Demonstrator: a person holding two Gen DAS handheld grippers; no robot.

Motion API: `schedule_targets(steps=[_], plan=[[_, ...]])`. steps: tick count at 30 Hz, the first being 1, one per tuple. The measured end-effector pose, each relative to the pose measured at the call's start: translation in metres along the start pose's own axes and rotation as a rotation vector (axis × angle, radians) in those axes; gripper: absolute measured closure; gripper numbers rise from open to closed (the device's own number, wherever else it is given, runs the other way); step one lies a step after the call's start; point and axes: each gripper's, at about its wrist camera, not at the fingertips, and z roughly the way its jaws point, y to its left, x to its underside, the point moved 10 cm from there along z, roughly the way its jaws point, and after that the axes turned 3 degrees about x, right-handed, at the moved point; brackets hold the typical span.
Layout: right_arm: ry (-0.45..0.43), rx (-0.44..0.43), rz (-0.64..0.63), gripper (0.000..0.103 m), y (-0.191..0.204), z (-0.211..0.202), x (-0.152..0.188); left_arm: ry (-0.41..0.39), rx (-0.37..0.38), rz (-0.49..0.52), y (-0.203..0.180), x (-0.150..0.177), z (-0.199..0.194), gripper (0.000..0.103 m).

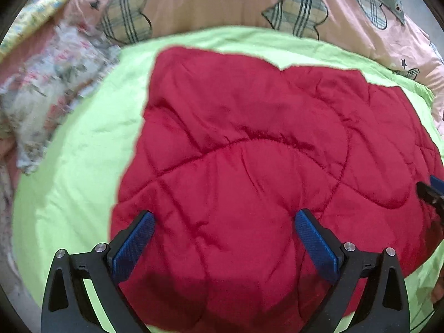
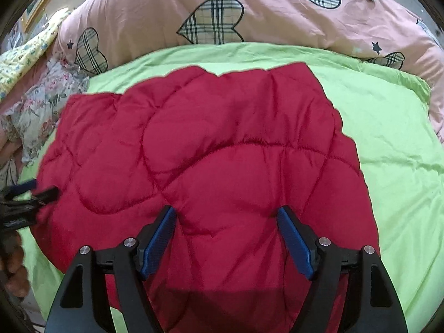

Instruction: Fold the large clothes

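I have one red quilted jacket [image 1: 249,166] lying flat on the lime green sheet [image 1: 83,166] of the bed, spread directly ahead of both tools and running under them. It looks like it is laid out this way so that I can pick an edge and fold it over. My left tool [image 1: 223,219] hangs over the garment's near part with its two blue pads [image 1: 133,247] spread wide and nothing between them; no fabric is pinched. My right tool [image 2: 226,213] is the same, jaws wide and empty over the jacket's near middle. Each tool shows at the edge of the other's view, so they flank the garment side by side. Beyond the jacket, past the sheet's far edge, lies one pink duvet [image 2: 277,14] printed with plaid hearts, and off to the left one floral pillow [image 1: 47,91]. I judge the fold not yet started.
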Motion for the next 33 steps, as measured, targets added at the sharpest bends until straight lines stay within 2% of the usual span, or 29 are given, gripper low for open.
schedule_targets(steps=[5,13,16,22,24,25,28,33], plan=[[-0.004,0.026,0.012,0.025,-0.008,0.005,-0.014,0.010,0.060,-0.013,0.003,-0.014,0.012,0.004],[0.052,0.066,0.017,0.025,-0.017,0.044,-0.022,0.026,0.029,0.005,0.006,-0.027,0.032,0.004],[0.060,0.062,0.020,0.025,-0.018,0.047,-0.022,0.016,0.043,-0.013,0.007,-0.029,0.022,0.006],[0.048,0.042,0.025,0.025,-0.019,0.046,-0.021,-0.065,0.081,-0.025,0.001,-0.026,-0.021,0.007],[0.051,0.041,0.025,0.025,-0.019,0.047,-0.022,-0.043,0.096,-0.016,-0.004,-0.018,-0.017,0.011],[0.053,0.038,0.028,0.025,-0.019,0.047,-0.023,-0.023,0.098,-0.007,-0.007,-0.011,-0.011,0.018],[0.054,0.007,0.055,0.025,-0.020,0.036,-0.024,-0.006,0.044,0.045,-0.010,0.003,0.002,0.020],[0.010,-0.032,0.008,0.024,-0.007,-0.012,-0.009,-0.030,0.031,0.077,-0.008,0.006,0.007,0.015]])
